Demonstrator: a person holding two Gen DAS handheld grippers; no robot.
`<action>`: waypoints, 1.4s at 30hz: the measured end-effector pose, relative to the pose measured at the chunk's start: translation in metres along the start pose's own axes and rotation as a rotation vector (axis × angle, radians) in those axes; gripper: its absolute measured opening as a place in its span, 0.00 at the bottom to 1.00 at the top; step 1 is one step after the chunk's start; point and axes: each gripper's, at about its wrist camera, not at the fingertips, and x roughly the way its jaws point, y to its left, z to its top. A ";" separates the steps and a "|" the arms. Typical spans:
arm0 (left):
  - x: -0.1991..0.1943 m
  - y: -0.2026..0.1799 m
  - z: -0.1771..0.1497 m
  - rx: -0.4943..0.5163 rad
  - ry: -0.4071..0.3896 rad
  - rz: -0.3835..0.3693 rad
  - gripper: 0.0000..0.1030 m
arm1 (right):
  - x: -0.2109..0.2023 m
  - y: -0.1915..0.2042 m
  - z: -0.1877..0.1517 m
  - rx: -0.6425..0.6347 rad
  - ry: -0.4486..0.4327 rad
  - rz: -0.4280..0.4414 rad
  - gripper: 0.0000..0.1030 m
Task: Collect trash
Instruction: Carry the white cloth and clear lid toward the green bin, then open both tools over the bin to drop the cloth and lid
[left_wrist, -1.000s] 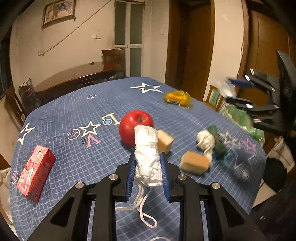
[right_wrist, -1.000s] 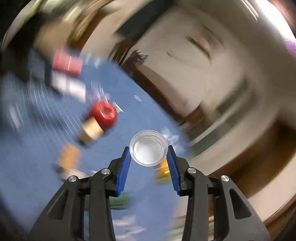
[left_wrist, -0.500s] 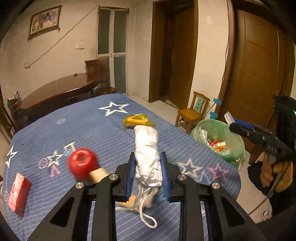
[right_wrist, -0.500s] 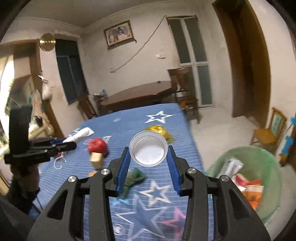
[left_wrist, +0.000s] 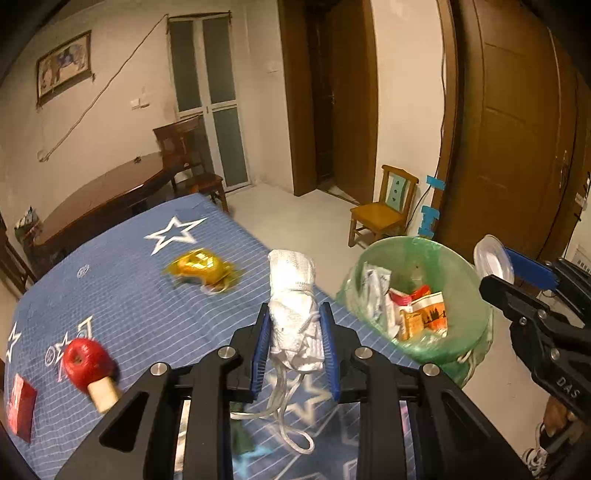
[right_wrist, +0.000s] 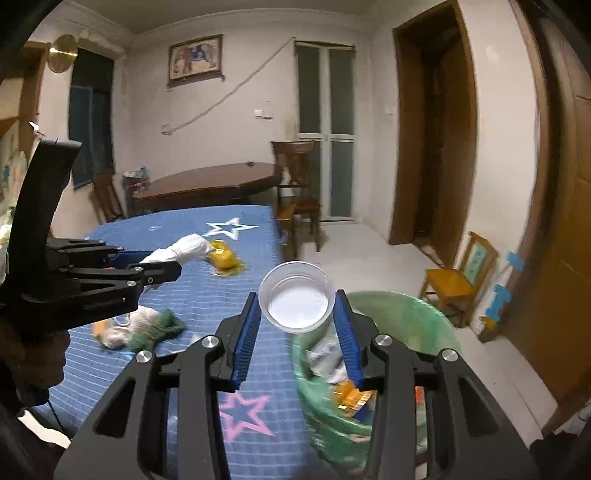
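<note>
Carrying trash toward the bin (left_wrist: 424, 295), both tongs are loaded: the left gripper (left_wrist: 294, 332) is closed on a white cloth roll (left_wrist: 293, 295) over the bed's near edge, strings dangling; the right gripper (right_wrist: 297, 325) pinches a clear cup (right_wrist: 297, 301), its jaws only cup-width apart, just over the bin's rim (right_wrist: 406, 299). Releasing the cloth now would likely drop it on the bed (left_wrist: 140, 295), short of the bin. Its strings might snag a finger. The light cup could bounce off the heaped trash. A yellow wrapper (left_wrist: 199, 264), apple (left_wrist: 86, 360) and green-white bundle (right_wrist: 144, 328) remain on the bed.
</note>
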 end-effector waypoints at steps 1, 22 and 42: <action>0.005 -0.010 0.004 0.013 -0.001 0.000 0.27 | 0.000 -0.006 -0.002 0.007 0.003 -0.007 0.38; 0.078 -0.126 0.043 0.174 0.023 -0.031 0.27 | 0.013 -0.096 -0.010 0.089 0.098 -0.172 0.37; 0.126 -0.105 0.055 0.112 0.141 -0.180 0.45 | 0.054 -0.111 -0.021 0.124 0.206 -0.111 0.54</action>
